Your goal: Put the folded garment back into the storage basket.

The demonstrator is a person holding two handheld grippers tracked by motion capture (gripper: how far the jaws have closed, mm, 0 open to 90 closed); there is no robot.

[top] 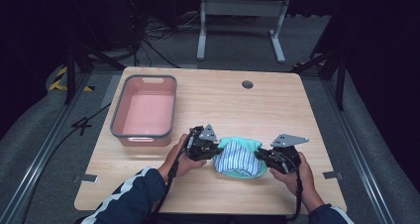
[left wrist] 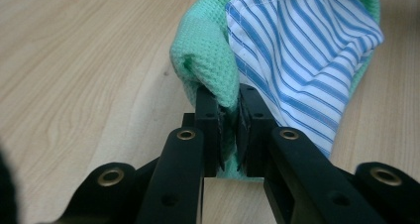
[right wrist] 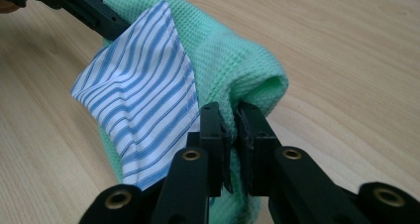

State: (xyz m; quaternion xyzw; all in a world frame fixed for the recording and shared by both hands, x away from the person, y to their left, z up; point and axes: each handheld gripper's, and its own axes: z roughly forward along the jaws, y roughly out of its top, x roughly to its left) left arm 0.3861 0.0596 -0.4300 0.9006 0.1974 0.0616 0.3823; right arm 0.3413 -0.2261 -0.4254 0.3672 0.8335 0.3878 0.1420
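Two thin pinches, left gripper (left wrist: 229, 116) and right gripper (right wrist: 232, 126) each clamped on the green cloth (top: 239, 157); liable to slip if tugged apart.

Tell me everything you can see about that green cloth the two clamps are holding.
The green cloth looks like soft waffle-weave fabric in mint green, bunched and folded over itself. A blue-and-white striped cloth lies against it, partly wrapped by it. It sits near the front middle of the wooden table. The left gripper and the right gripper each pinch a folded edge of it, at opposite ends.
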